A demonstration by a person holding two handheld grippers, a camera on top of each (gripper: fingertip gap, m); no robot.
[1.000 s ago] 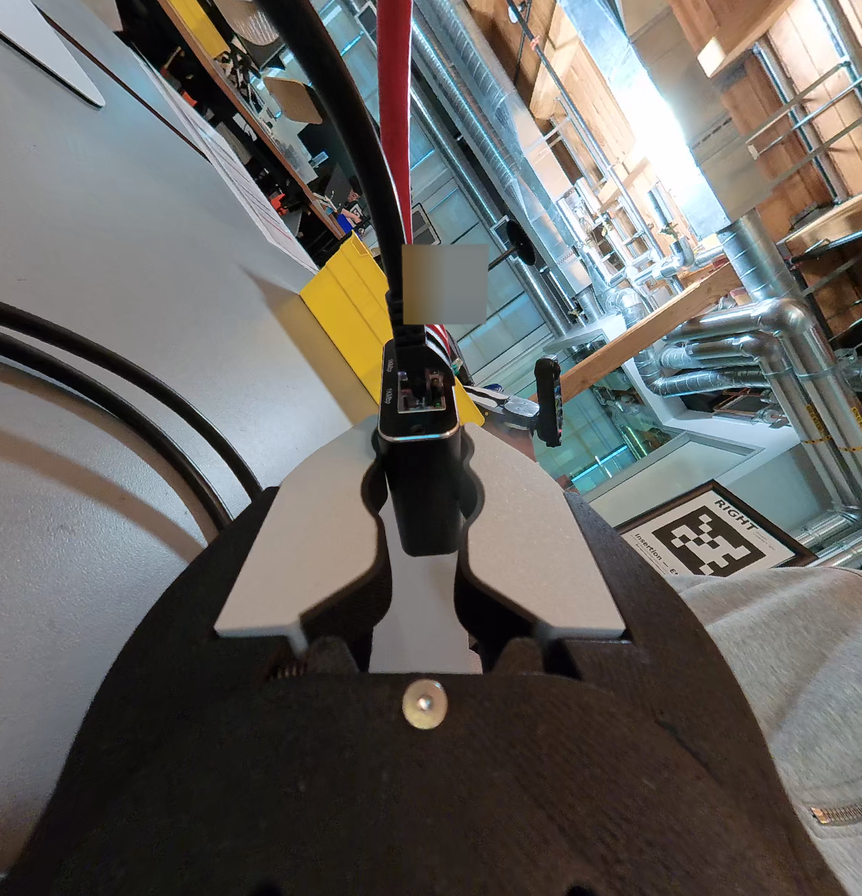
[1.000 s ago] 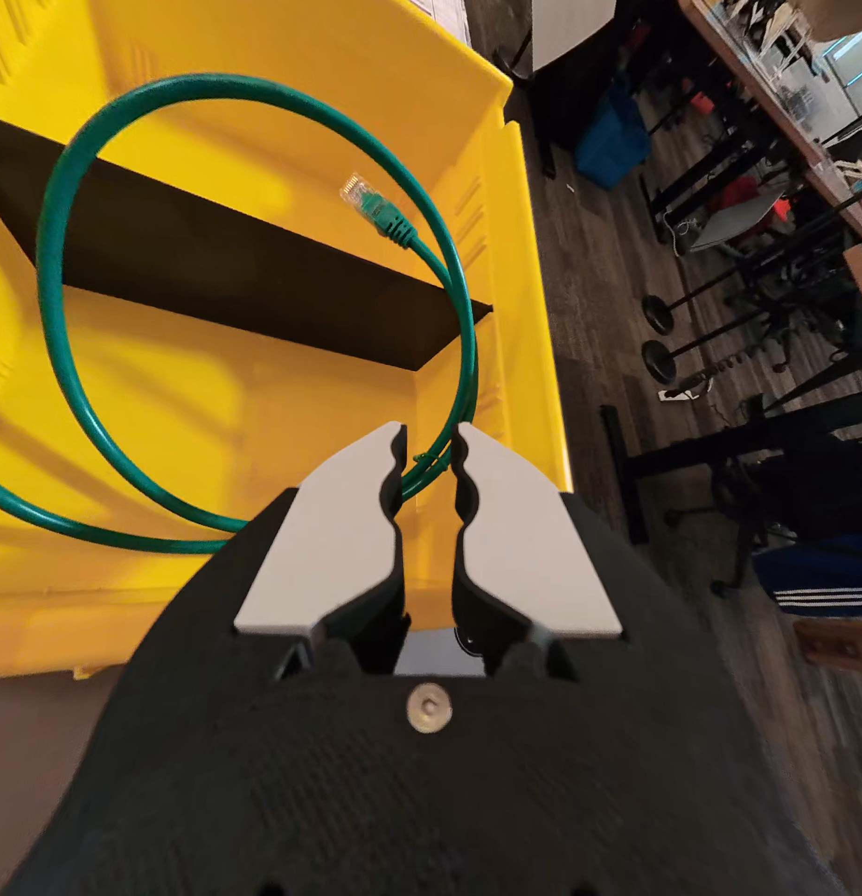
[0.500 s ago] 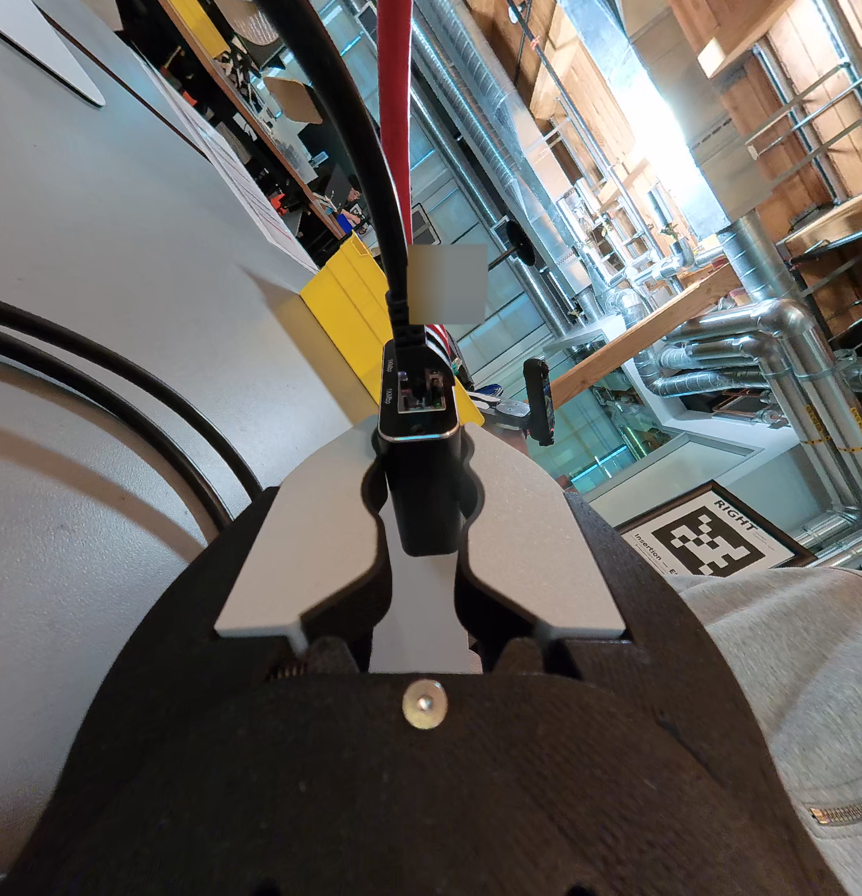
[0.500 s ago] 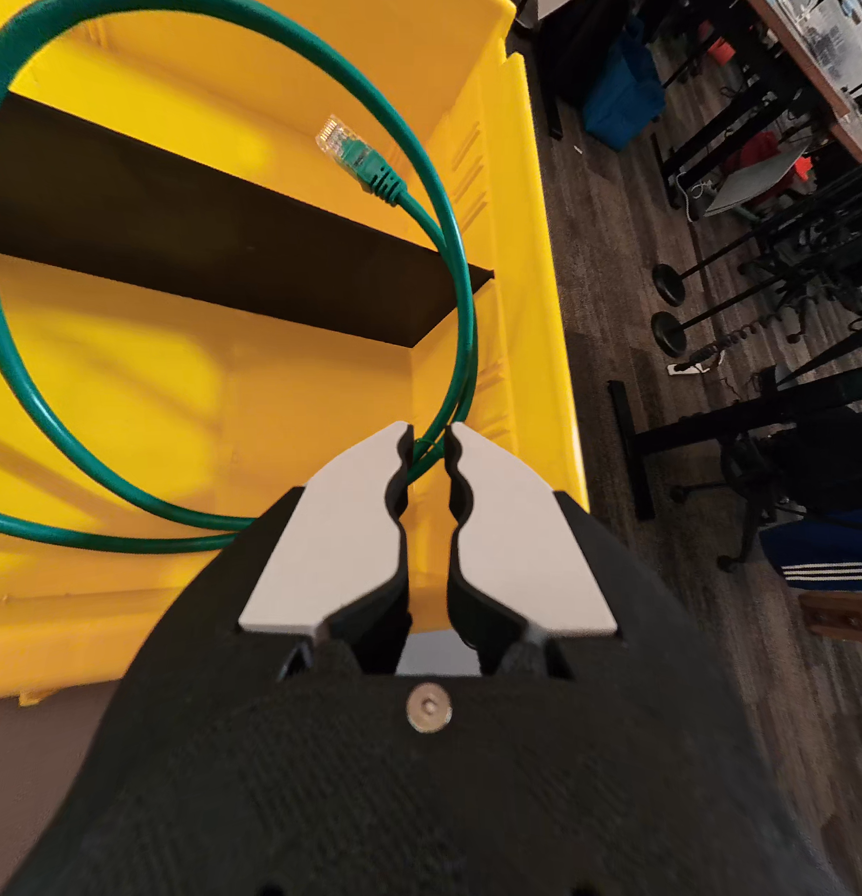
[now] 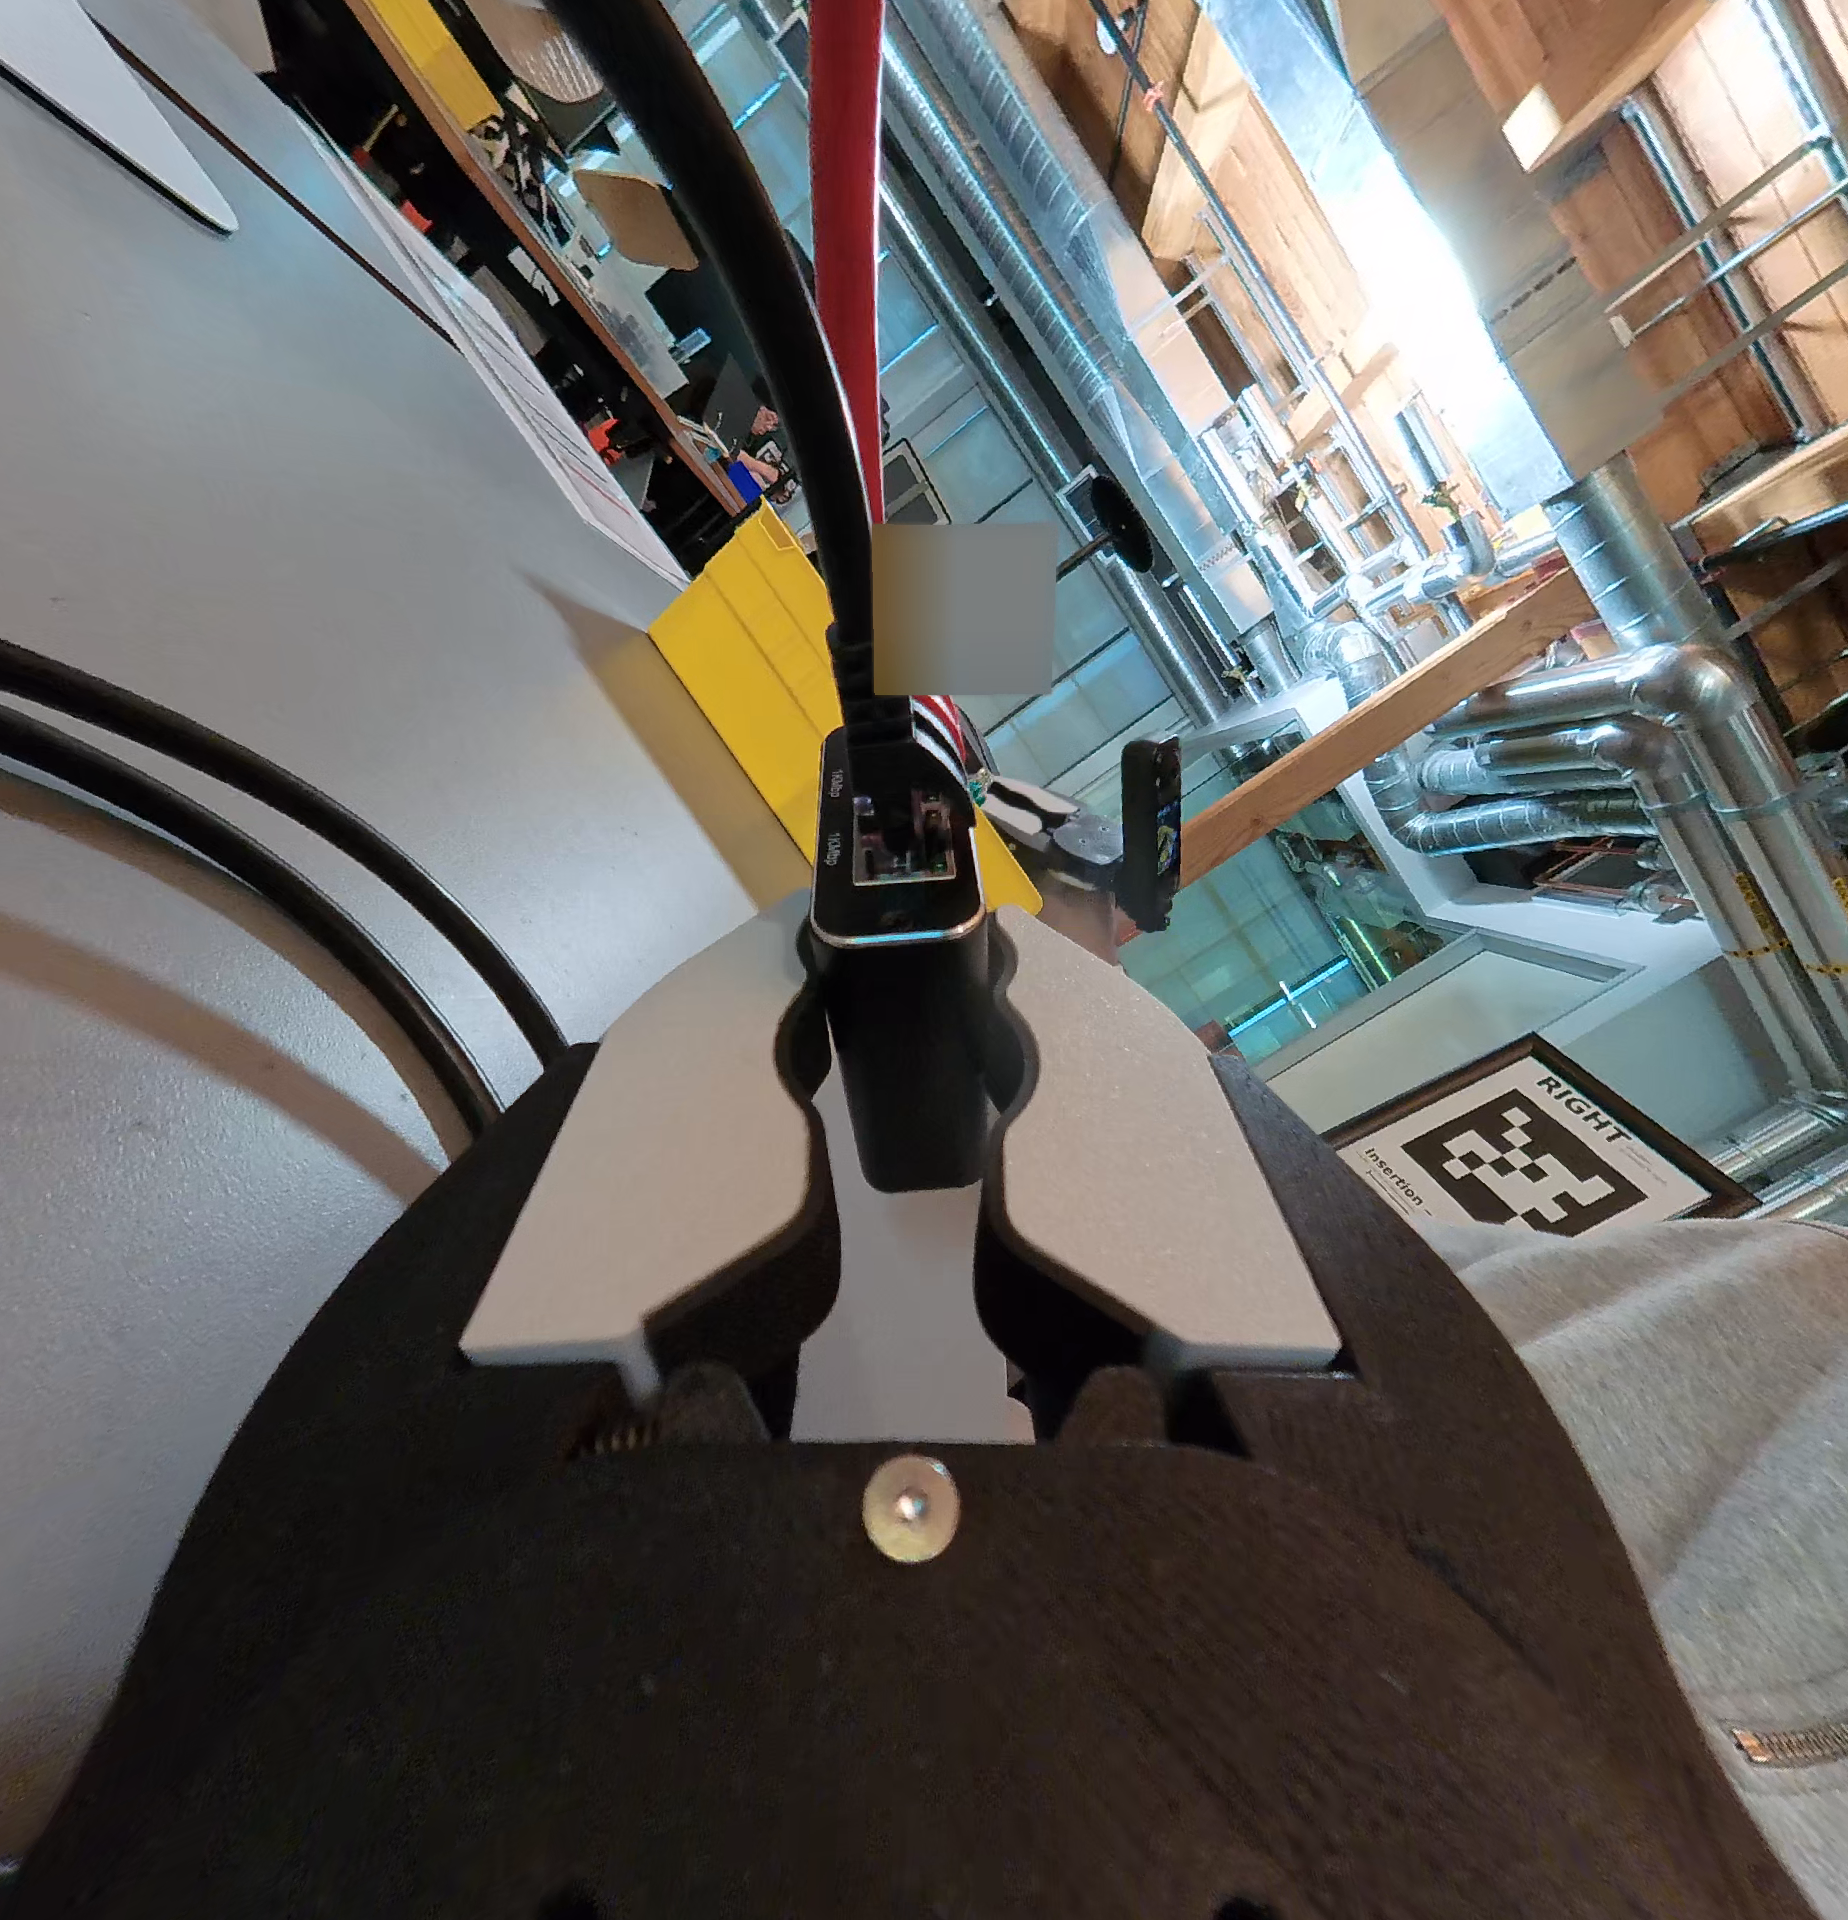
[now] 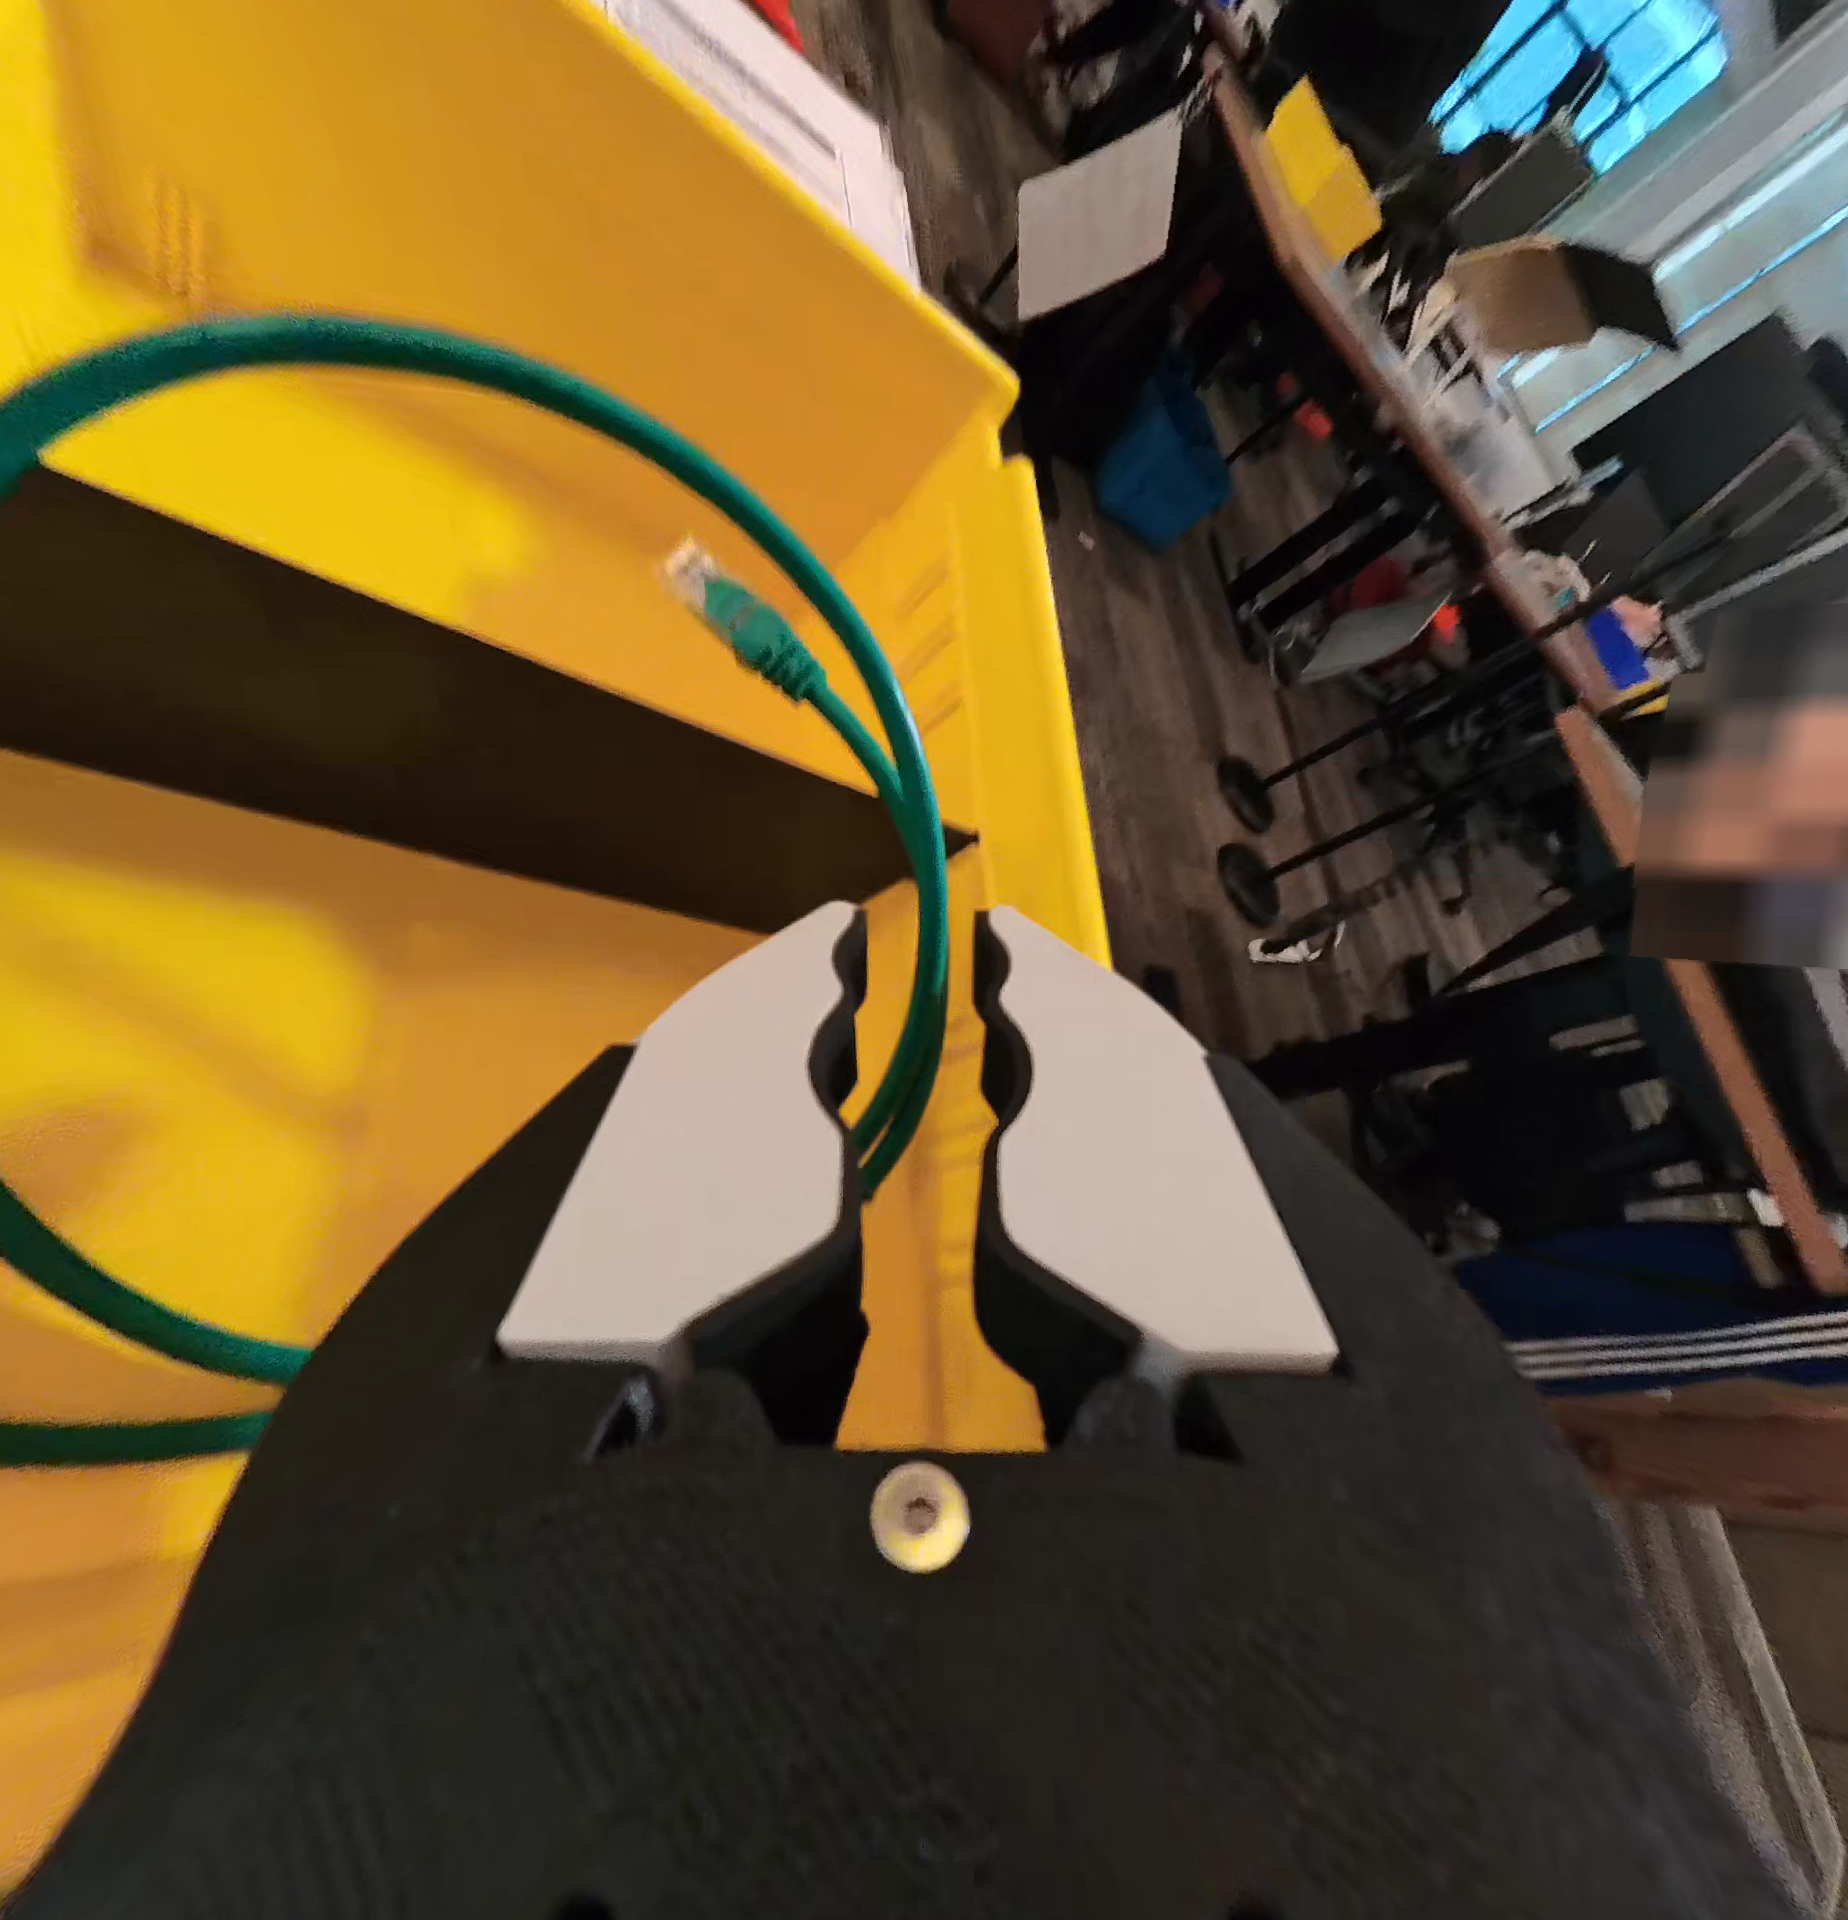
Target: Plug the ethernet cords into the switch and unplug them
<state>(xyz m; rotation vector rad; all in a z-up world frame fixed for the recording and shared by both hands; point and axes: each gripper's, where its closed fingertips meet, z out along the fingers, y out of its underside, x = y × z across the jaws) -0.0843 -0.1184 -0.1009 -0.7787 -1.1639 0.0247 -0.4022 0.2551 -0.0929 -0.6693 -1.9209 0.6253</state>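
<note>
The left hand-held gripper (image 5: 904, 961) is clamped on the black switch (image 5: 899, 997), whose port end points away from it with a black cord (image 5: 764, 343) and a red cord (image 5: 845, 260) plugged in. The right hand-held gripper (image 6: 918, 935) stands slightly apart, the green ethernet cord (image 6: 925, 935) passing loosely between its fingers, looped inside the yellow bin (image 6: 546, 239).
</note>
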